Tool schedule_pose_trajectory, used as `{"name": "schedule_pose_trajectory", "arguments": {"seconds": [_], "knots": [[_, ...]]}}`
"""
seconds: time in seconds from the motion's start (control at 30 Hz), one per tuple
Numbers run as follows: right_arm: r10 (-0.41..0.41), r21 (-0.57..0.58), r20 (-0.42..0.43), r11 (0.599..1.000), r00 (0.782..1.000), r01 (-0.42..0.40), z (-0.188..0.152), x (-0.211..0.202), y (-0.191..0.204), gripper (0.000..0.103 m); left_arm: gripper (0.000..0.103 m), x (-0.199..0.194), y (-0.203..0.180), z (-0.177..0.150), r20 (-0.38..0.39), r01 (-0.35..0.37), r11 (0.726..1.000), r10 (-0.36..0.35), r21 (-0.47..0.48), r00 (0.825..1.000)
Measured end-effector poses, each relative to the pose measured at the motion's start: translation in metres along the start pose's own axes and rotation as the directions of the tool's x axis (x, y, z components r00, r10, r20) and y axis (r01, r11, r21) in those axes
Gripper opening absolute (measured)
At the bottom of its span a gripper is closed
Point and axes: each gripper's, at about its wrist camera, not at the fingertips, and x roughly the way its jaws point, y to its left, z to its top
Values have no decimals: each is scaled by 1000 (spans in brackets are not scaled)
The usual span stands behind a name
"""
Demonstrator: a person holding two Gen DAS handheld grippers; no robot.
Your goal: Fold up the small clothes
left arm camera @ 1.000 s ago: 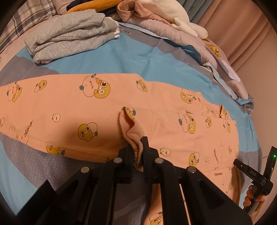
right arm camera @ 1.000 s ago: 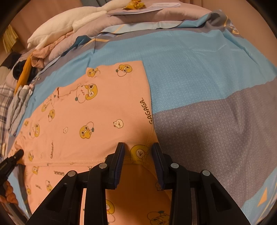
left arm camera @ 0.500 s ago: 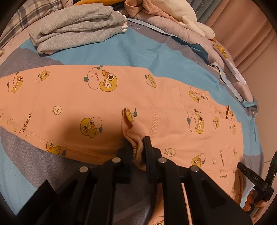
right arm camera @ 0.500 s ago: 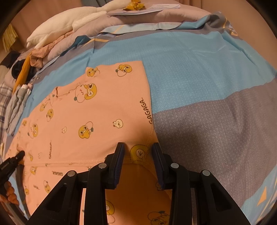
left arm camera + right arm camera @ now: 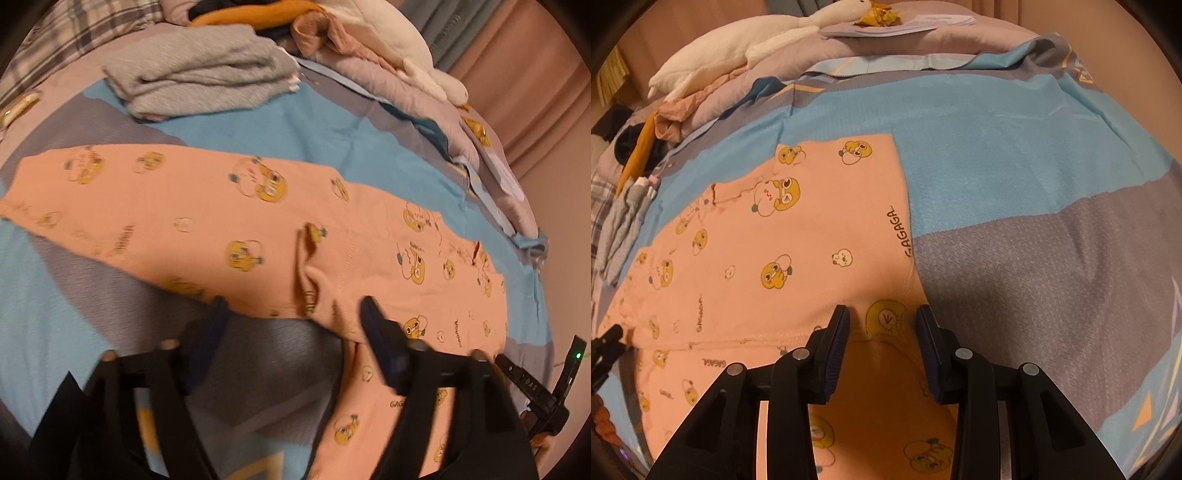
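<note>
Peach clothes (image 5: 207, 206) with little yellow duck pictures lie spread flat across a blue and grey bedsheet (image 5: 351, 122) in the left wrist view. They stretch from the far left to the near right. A small bump of peach cloth (image 5: 314, 284) sticks up near the middle of the near edge. The left gripper (image 5: 291, 328) hangs just over that edge, and its jaws are opening wide. The bump sits between the two fingers, but neither pad presses on it. This picture is blurry. A folded grey pile (image 5: 207, 77) rests on the sheet at the far side, well apart from the peach clothes. A white plush toy (image 5: 406, 44) lies on heaped bedding at the far right. At the near right edge, part of the other gripper shows with a tiny green light (image 5: 578, 355).

From the right wrist view, the same peach clothes (image 5: 757, 258) cover the left half of the bed, and the bare bedsheet (image 5: 1015, 166) fills the right half. The word GAGAGA runs along the right edge of the cloth. The right gripper (image 5: 882, 325) has its jaws partly spread at the near edge of the clothes. A yellow duck picture shows between the fingers. I cannot tell if the pads are pinching the cloth or only resting on it. The white plush toy (image 5: 738, 48) lies at the far left
</note>
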Motion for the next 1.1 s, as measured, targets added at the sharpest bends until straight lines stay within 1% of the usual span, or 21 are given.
{"name": "schedule_pose_trajectory", "arguments": {"seconds": [0.07, 0.1, 0.2, 0.27, 0.4, 0.43, 0.53, 0.57, 0.63, 0.8, 0.87, 1.0, 1.1], "knots": [[20, 6, -1, 1000, 1000, -20, -1, -7, -1, 46, 90, -12, 5, 0, 21, -2, 1000, 2, -19, 1000], [35, 6, 7, 999, 999, -35, -2, -12, -1, 48, 93, -18, 8, -1, 30, -9, 1000, 10, -24, 1000], [37, -17, 55, 999, 998, -37, -4, -30, 4, 55, 98, -35, 10, -4, 55, -29, 999, 31, -27, 998], [49, -39, 92, 998, 995, -45, -5, -44, 8, 67, 101, -45, 11, -6, 73, -40, 999, 41, -21, 996], [105, -83, 166, 992, 981, -92, -10, -72, 16, 78, 102, -66, 15, -9, 137, -61, 998, 63, -18, 989], [120, -91, 186, 990, 975, -104, -11, -80, 18, 82, 102, -70, 16, -10, 149, -66, 998, 68, -20, 987], [172, -123, 230, 981, 958, -147, -16, -97, 23, 93, 102, -80, 25, -12, 182, -73, 996, 80, -45, 980], [182, -129, 241, 980, 953, -154, -19, -101, 24, 95, 102, -83, 29, -13, 192, -74, 995, 84, -61, 978], [194, -150, 257, 976, 947, -159, -26, -109, 27, 95, 102, -87, 38, -15, 200, -77, 993, 94, -88, 975], [163, -174, 273, 978, 948, -118, -38, -118, 35, 96, 102, -87, 65, -19, 200, -111, 980, 144, -167, 969], [161, -174, 279, 978, 947, -115, -43, -121, 36, 96, 102, -85, 78, -19, 203, -111, 973, 153, -204, 967], [167, -155, 289, 980, 943, -126, -48, -126, 35, 96, 101, -76, 107, -15, 197, -136, 952, 194, -274, 961], [154, -146, 291, 983, 944, -115, -48, -126, 36, 96, 99, -68, 129, -11, 194, -152, 934, 223, -325, 955]]}}
